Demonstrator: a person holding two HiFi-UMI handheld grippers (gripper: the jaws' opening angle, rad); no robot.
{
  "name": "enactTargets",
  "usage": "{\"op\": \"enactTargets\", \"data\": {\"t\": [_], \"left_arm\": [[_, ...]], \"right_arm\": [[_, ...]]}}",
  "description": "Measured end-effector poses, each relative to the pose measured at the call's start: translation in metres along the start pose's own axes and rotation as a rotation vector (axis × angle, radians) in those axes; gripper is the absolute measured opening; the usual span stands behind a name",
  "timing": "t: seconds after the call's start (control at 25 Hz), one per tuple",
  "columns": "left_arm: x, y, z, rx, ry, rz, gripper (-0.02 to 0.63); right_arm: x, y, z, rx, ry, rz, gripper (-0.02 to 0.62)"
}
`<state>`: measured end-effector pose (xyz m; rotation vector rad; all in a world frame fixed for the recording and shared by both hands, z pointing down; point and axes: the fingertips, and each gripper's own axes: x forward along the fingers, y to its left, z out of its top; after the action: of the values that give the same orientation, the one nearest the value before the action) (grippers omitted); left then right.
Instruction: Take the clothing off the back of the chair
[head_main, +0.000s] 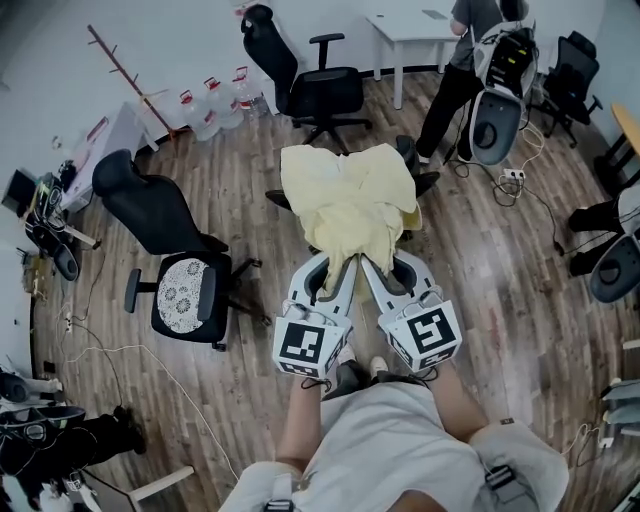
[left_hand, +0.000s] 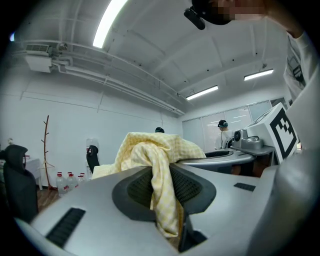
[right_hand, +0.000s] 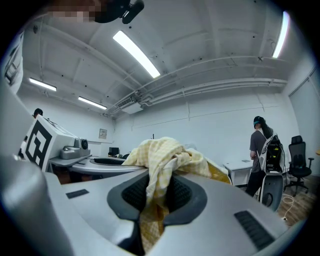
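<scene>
Your light shirt (head_main: 388, 440) fills the bottom of the head view, and both of your forearms reach forward from it. Just ahead, you hold the left gripper (head_main: 335, 265) and the right gripper (head_main: 380, 268) side by side, close to each other, both pointing level toward the chair (head_main: 408, 153).

Each claw is clamped on the yellow checked clothing (head_main: 348, 195). In the left gripper view a fold of the fabric is pinched between the dark ribbed pads and hangs down below them. In the right gripper view it is the same: a bunched strip of the cloth sits tight between the pads. The two grips are on the near lower edge of the garment, one beside the other.

From the jaws the clothing goes up and away and spreads wide over the chair, covering most of it (only dark parts of the chair show at the far right edge of the cloth). Whether the cloth rests on the back or is lifted clear of it, I cannot tell.

Further left on the wooden floor (head_main: 500, 260) stands a black office chair (head_main: 150, 205) with a patterned cushion (head_main: 183, 290). Beyond are a second black chair (head_main: 300, 80), some water bottles (head_main: 215, 108), a wooden coat stand (head_main: 125, 65), a white desk (head_main: 415, 28) and a standing person (head_main: 470, 60).
</scene>
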<state>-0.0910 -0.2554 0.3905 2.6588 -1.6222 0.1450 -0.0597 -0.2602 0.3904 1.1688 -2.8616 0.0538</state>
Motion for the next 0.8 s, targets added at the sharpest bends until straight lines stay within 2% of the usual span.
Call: {"op": "enactTargets", "data": {"t": [0.4,0.8], "left_arm": [[-0.013,-0.025,0.006,0.013,-0.008,0.055,0.095],[-0.028,-0.042,0.007,0.014,-0.016,0.061,0.095]], "right_arm": [[-0.027,0.004,0.004,-0.004,-0.016,0.055,0.063],[-0.047,0.013,0.005,-0.009,-0.028,0.07,0.063]]}}
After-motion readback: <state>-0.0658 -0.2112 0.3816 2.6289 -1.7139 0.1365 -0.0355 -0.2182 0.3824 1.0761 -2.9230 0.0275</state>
